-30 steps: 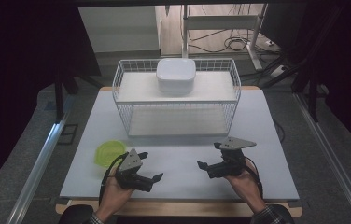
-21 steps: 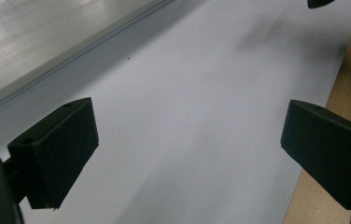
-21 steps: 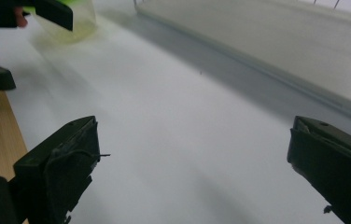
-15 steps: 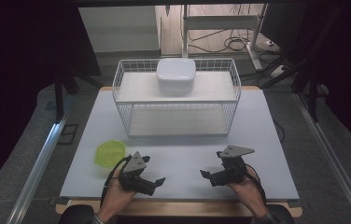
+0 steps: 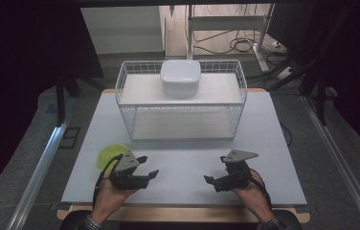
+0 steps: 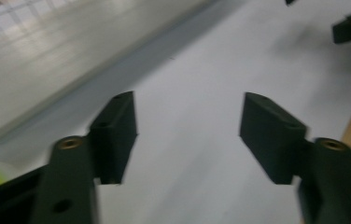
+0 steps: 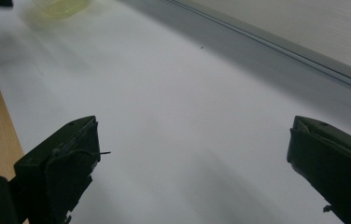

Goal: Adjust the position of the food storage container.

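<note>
1. Left hand-held gripper [image 5: 148, 166]: jaws spread wide, empty, low over the white surface [image 5: 183, 163].
2. Right hand-held gripper [image 5: 214, 171]: jaws spread wide, empty, facing the left one.
3. Green bowl [image 5: 106, 155]: on the surface, just behind the left hand-held gripper, apart from its jaws.
4. Wire rack [image 5: 181, 103]: well beyond both grippers.

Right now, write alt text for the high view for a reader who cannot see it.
Two hands hold open black grippers, the left gripper and the right gripper, low over the near edge of a white table. A yellow-green bowl sits beside the left one. Behind stands a white wire rack with a white lidded container on top.
</note>
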A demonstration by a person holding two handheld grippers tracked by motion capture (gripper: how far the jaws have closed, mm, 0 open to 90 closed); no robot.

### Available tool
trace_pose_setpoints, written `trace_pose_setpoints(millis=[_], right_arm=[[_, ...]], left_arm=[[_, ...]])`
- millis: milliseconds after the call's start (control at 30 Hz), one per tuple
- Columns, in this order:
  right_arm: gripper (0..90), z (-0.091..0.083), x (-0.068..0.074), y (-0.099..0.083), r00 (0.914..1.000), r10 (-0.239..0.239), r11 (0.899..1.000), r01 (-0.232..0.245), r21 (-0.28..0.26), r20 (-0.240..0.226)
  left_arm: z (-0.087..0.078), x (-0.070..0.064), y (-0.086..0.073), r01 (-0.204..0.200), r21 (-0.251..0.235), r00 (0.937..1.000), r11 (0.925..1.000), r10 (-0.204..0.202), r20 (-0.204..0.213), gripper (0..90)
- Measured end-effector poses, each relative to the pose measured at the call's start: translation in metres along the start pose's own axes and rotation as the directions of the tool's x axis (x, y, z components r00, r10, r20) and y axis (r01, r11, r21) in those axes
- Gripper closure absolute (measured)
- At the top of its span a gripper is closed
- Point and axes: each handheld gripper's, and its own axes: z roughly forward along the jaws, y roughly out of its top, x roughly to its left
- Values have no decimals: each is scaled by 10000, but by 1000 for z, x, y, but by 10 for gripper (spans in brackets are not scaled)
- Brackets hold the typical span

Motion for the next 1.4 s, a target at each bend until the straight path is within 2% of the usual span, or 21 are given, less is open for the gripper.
trace_pose_setpoints(millis=[100,133,167,300,367,400,433,533,567,600,733,867,967,1133,1167,1233,1367,1400], right_arm=[[29,2,1,0,10000,-5,10000,5,60,-45],[30,2,1,0,10000,-20,10000,21,94,-64],[30,3,1,0,10000,-40,9999,41,131,-70],[32,5,2,-1,9999,-105,9996,107,280,-84],[32,5,2,-1,9999,-122,9995,124,291,-77],[33,6,2,-1,9999,-124,9994,126,324,-70],[33,6,2,-1,9999,-120,9993,122,345,-66],[34,6,2,-1,9999,-122,9992,124,381,-37],[34,6,2,-2,9999,-133,9991,134,411,-33],[34,6,2,-2,9999,-133,9991,134,411,-33],[36,8,2,-2,9999,-168,9984,169,533,-28],[37,10,3,-2,9998,-218,9979,219,618,-13],[38,10,3,-2,9998,-209,9976,209,656,-2],[38,11,3,-3,9997,-242,9972,240,714,18],[38,11,3,-3,9997,-246,9969,244,742,17],[38,11,3,-3,9997,-249,9968,247,757,19],[38,12,4,-3,9997,-262,9964,260,804,19],[39,12,4,-3,9996,-273,9963,270,821,21]], left_arm=[[-13,15,-2,403,-231,9984,9989,-412,-377,563],[-15,19,-2,454,-272,9976,9986,-467,-505,663],[-19,23,-4,474,-324,9961,9983,-497,-733,663],[-32,41,-9,879,-436,9878,9952,-927,-1248,850],[-37,48,-12,1049,-431,9819,9935,-1103,-1539,899],[-41,56,-16,1239,-416,9755,9914,-1293,-1780,900],[-41,56,-16,1239,-416,9755,9914,-1293,-1780,900],[-50,68,-23,1489,-422,9626,9879,-1546,-2224,900],[-57,77,-30,1700,-444,9517,9844,-1757,-2518,900],[-57,77,-30,1700,-444,9517,9844,-1757,-2518,900],[-68,93,-43,2217,-523,9243,9737,-2269,-3068,900],[-74,105,-55,2661,-397,8985,9631,-2627,-3516,900],[-74,110,-62,2937,-178,8885,9557,-2798,-3638,900],[-66,114,-67,3308,360,8771,9430,-2932,-3804,900],[-62,115,-69,3384,559,8787,9393,-2942,-3760,900],[-61,114,-69,3384,626,8804,9389,-2924,-3734,900],[-57,111,-67,3270,813,8877,9415,-2766,-3680,900],[-57,111,-67,3270,813,8877,9415,-2766,-3680,900]])
